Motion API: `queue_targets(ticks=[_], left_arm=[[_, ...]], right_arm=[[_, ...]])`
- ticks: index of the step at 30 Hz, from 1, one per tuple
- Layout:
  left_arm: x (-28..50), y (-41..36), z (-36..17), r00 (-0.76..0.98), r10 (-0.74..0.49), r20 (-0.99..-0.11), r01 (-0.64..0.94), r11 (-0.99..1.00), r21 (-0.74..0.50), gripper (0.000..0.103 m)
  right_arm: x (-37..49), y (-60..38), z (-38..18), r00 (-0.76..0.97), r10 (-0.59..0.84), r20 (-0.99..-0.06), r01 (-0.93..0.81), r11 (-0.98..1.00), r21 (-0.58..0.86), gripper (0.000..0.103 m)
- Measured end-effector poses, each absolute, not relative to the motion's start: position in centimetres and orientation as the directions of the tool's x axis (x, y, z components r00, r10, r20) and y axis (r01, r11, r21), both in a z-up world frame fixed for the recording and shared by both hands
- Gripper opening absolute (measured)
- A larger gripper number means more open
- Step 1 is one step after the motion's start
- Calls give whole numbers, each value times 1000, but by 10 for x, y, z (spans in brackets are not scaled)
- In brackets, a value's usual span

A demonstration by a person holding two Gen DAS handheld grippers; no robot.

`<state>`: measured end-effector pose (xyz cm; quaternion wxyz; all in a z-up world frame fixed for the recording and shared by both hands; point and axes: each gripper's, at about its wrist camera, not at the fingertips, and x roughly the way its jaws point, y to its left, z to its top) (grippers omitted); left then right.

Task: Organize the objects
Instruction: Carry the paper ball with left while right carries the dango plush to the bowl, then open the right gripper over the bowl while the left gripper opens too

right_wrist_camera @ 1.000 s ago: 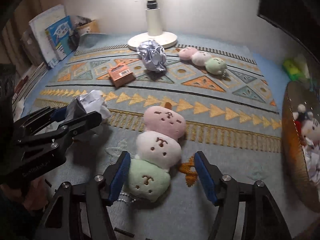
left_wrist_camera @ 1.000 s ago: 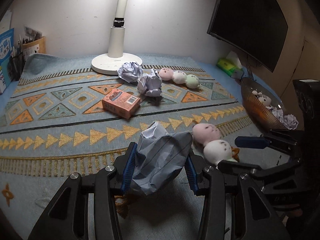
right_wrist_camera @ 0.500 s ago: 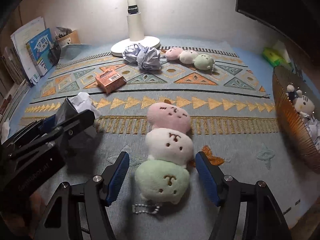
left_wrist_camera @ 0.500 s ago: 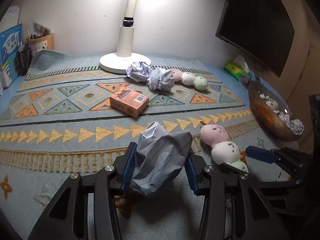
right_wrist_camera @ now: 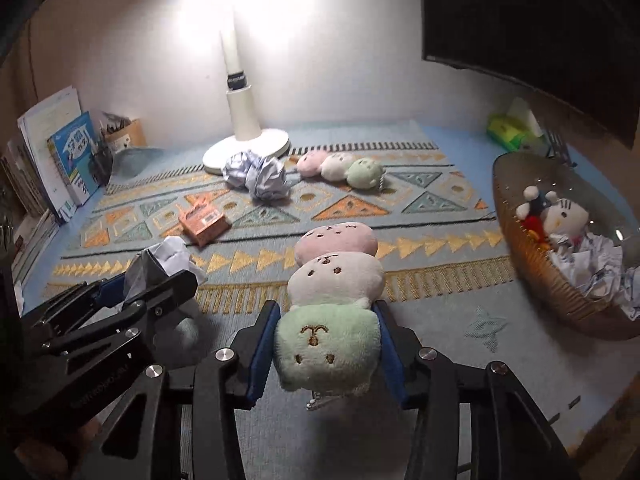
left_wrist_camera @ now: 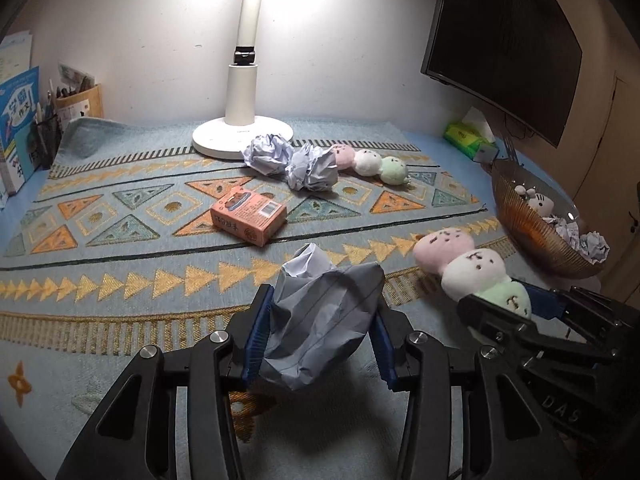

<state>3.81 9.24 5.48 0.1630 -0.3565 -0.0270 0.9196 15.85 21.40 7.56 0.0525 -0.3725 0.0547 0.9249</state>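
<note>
Both grippers loaded beside the basket
The left gripper (left_wrist_camera: 318, 334) clamped a crumpled grey paper ball (left_wrist_camera: 320, 320); the right gripper (right_wrist_camera: 326, 354) was closing on the pink-white-green three-ball plush toy (right_wrist_camera: 334, 300). At right, the woven wicker basket (right_wrist_camera: 536, 276) contained a white cat plush (right_wrist_camera: 566, 216) and crumpled paper wads (right_wrist_camera: 592, 264).

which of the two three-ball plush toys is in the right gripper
The near plush toy: the right gripper's closing fingers squeeze its green end. The far plush toy lies untouched beside the lamp base.

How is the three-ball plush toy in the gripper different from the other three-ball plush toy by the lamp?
The near pink, white and green plush toy is pinched at its green end by the closing right gripper; the far pink, white and green plush toy lies untouched beside crumpled paper balls. The near one points lengthwise away; the far one lies crosswise. Both share colours.
</note>
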Motion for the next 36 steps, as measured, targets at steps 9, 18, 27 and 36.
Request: queue_targets(ticks=[9, 18, 27, 36], left_arm=[[33, 182, 143, -743, 452, -494, -462, -880, -111, 42], [8, 307, 158, -604, 640, -475, -675, -728, -122, 42], [-16, 372, 127, -518, 681, -518, -728, -669, -150, 79], [-10, 335, 112, -535, 637, -555, -684, -712, -157, 96]], right_arm=[[196, 315, 157, -817, 186, -546, -311, -939, 146, 46], [214, 423, 185, -781, 389, -488, -521, -838, 165, 46], [179, 469, 144, -673, 365, -644, -570, -810, 136, 51], [196, 440, 148, -710, 310, -632, -514, -842, 164, 51]])
